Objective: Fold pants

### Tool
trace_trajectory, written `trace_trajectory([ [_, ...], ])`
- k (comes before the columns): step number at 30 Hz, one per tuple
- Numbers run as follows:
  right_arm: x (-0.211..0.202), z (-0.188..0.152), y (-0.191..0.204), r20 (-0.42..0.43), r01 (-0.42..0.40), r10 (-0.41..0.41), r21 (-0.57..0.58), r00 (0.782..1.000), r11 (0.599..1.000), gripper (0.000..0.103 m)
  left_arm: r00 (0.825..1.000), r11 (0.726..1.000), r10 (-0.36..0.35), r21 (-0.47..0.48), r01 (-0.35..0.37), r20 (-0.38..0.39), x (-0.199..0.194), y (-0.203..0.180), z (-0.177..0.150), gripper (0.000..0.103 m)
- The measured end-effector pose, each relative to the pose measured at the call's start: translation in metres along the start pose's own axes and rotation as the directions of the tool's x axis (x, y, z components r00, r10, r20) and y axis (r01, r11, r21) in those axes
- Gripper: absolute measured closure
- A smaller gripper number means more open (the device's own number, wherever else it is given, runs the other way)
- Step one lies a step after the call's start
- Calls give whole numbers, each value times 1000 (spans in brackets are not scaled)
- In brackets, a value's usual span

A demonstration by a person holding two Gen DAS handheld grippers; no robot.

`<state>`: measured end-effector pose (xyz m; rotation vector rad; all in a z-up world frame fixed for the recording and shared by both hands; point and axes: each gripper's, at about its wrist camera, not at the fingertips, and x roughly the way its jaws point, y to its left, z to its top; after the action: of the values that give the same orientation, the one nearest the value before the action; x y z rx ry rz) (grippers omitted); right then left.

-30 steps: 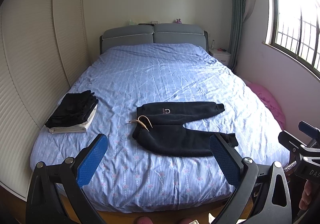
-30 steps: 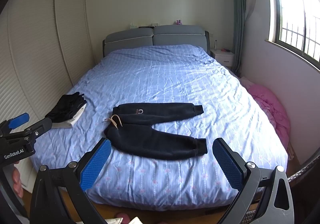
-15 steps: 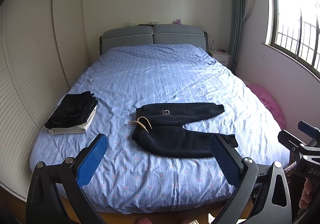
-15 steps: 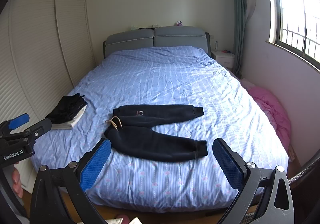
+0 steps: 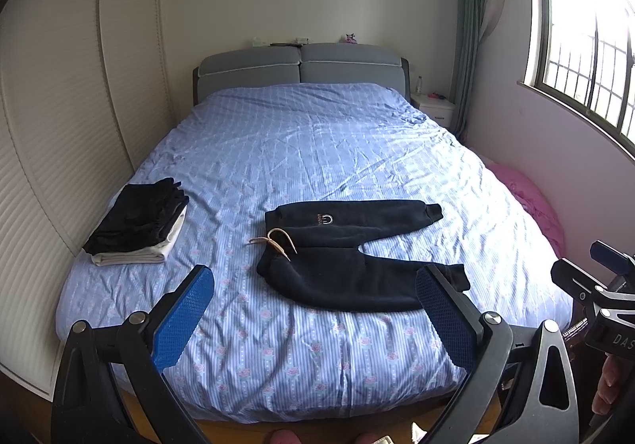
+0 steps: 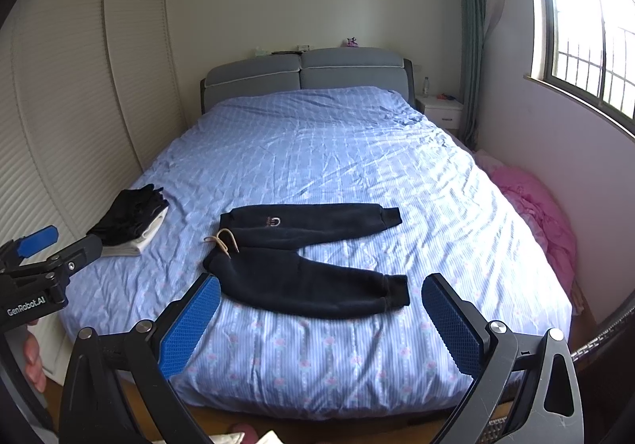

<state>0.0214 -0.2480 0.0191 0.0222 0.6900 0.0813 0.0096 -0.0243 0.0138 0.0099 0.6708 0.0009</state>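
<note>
Dark navy pants [image 5: 349,245] lie spread flat on the blue bed [image 5: 317,150], waistband to the left with a tan drawstring [image 5: 278,239], legs apart and pointing right. They also show in the right wrist view [image 6: 305,257]. My left gripper [image 5: 315,305] is open and empty, held above the foot of the bed, short of the pants. My right gripper [image 6: 321,309] is open and empty, also near the foot of the bed. Each gripper shows at the edge of the other's view.
A stack of folded dark and white clothes [image 5: 139,222] sits at the bed's left edge. A louvred wardrobe [image 5: 59,126] stands to the left. A pink heap [image 6: 535,206] lies on the floor to the right, below the window. A nightstand [image 6: 440,112] stands by the headboard.
Both views have shifted very slightly; the pants sit a touch lower in the frames. Both grippers stay open and the pants have not moved on the bed.
</note>
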Motion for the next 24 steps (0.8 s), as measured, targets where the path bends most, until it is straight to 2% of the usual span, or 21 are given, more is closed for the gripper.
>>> trace_trajectory([
  [15,6,-5,-4,-11,-4,4,4,1000,1000,0,1000,1000,-2,-1,2,-29,16,-4,5,0],
  [24,30,-4,-12,-56,-9,10,17,998,1000,0,997,1000,20,-7,-20,-72,44,-1,7,0],
])
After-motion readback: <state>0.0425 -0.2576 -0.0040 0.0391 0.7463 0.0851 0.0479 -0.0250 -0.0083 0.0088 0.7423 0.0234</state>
